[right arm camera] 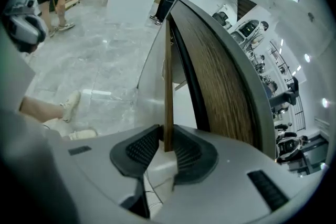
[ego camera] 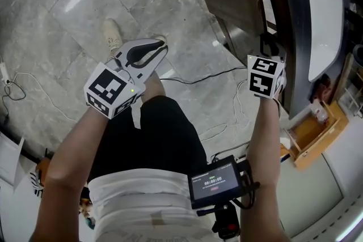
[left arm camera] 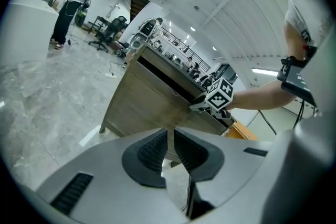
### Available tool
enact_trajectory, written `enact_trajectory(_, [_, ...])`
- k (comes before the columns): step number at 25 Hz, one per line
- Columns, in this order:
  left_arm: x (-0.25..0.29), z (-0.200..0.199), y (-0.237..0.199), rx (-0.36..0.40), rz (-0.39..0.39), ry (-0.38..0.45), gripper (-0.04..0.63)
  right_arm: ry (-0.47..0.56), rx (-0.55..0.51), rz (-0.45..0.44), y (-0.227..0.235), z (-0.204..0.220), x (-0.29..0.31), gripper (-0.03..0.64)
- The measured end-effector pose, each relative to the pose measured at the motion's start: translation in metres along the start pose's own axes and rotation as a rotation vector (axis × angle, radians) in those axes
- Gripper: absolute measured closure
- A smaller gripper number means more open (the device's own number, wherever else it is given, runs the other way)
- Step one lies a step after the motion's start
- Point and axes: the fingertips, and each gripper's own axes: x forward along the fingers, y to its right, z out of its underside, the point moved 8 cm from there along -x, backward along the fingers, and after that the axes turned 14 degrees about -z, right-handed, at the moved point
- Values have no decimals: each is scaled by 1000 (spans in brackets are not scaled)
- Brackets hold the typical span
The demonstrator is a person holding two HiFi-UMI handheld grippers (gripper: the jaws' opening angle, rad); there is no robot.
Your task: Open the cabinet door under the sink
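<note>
1. Right gripper view shows the door [right arm camera: 168, 86] from its thin side, as a narrow brown strip. It sits right between the jaws of the right claw [right arm camera: 167, 150].
2. The right claw is closed most of the way, with one dark pad on each side of that thin edge. It has hold of the door and nothing else.
3. No handle shows on the door. Pinching the bare edge is likely the way to get a firm hold and swing the door out.
4. The strip runs straight up the picture, away from the claw and toward the floor [right arm camera: 89, 65]. So the door seems to stand upright, with its long way going up and down. Its flat sides face left and right of the claw.
5. A dark gap runs next to the strip, so the door looks partly open. How far is hard to tell.
6. Left gripper view shows the brown cabinet [left arm camera: 147, 107] from the side, with the right claw up at its top far corner. That is where the door is held.
7. Head view shows the white sink [ego camera: 326, 20] at the right, past the right claw.
8. The left claw [left arm camera: 170, 152] has its jaws nearly together, with only a thin slit between the pads. It holds nothing.
9. The left claw hangs in the air over the floor, well apart from the cabinet. It is likely kept there to stay out of the door's way.
</note>
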Motion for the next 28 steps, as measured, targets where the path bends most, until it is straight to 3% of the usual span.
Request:
enact_trajectory(9, [-43, 16, -13, -1, -9, 0, 548, 59, 178, -197, -51, -7, -16, 546])
enact_trajectory(14, [-56, 17, -15, -13, -5, -2, 548, 71, 251, -292, -57, -10, -22, 549])
enact_trajectory(18, [-52, -2, -35, 31, -62, 50, 548, 128, 266, -287, -52, -39, -10, 551])
enact_trajectory(23, [-57, 7, -24, -9, -69, 20, 548, 87, 380, -306, -69, -21, -21, 551])
enact_trajectory(28, [-66, 9, -34, -20, -100, 32, 548, 97, 449, -320, -88, -30, -23, 551])
